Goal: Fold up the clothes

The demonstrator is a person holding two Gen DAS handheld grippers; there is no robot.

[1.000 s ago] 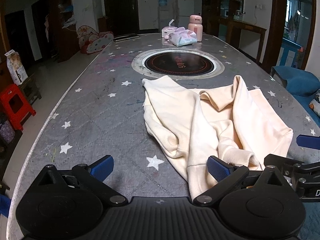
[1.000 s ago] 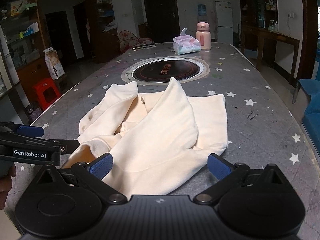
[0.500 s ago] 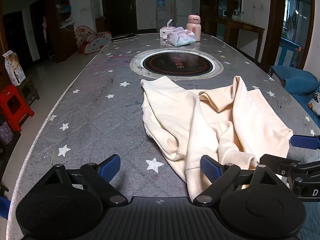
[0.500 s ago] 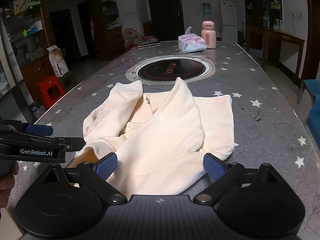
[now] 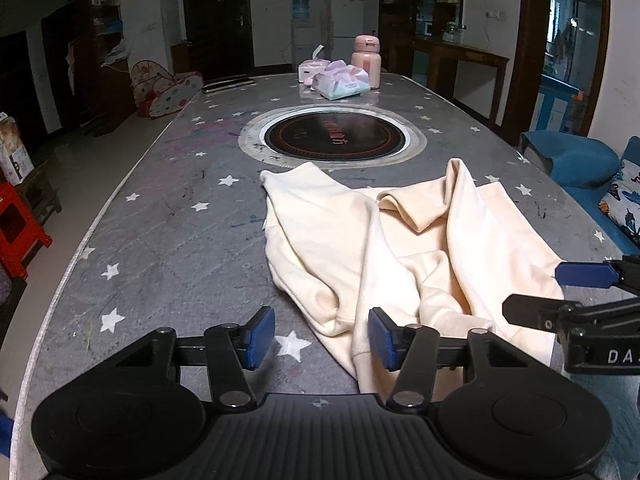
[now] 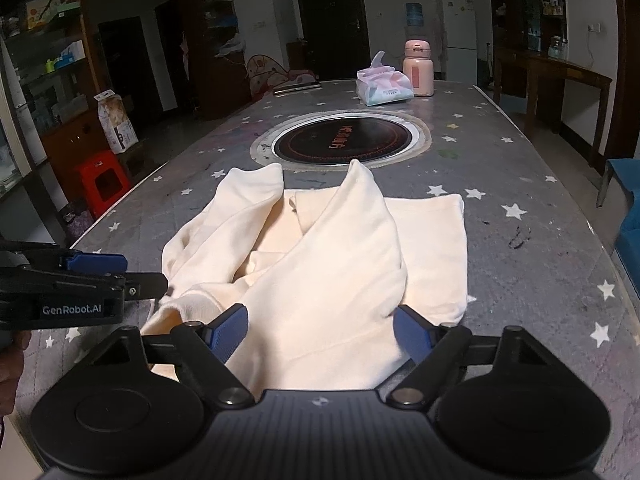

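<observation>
On the left wrist view, left gripper (image 5: 321,338) has jaws wide, nothing between the pads. Cream sweatshirt (image 5: 400,248) lies crumpled on the grey star-print table (image 5: 160,240), mostly ahead and to the right; its near hem runs down just inside the right pad. Right gripper (image 5: 576,292) pokes in from the right edge over the garment's right side. Round black hotplate (image 5: 334,140) sits beyond the garment; tissue pack (image 5: 342,84) and pink flask (image 5: 366,60) at the far end. Red stool (image 5: 16,224) on the floor at left.

Right wrist view: right gripper (image 6: 322,336) jaws wide, holding nothing; sweatshirt (image 6: 328,260) spreads directly ahead, near edge lying between the pads. Left gripper (image 6: 120,274) enters from the left, tips near the sleeve cuff. Fridge (image 6: 458,40) and dark door (image 6: 332,20) behind.
</observation>
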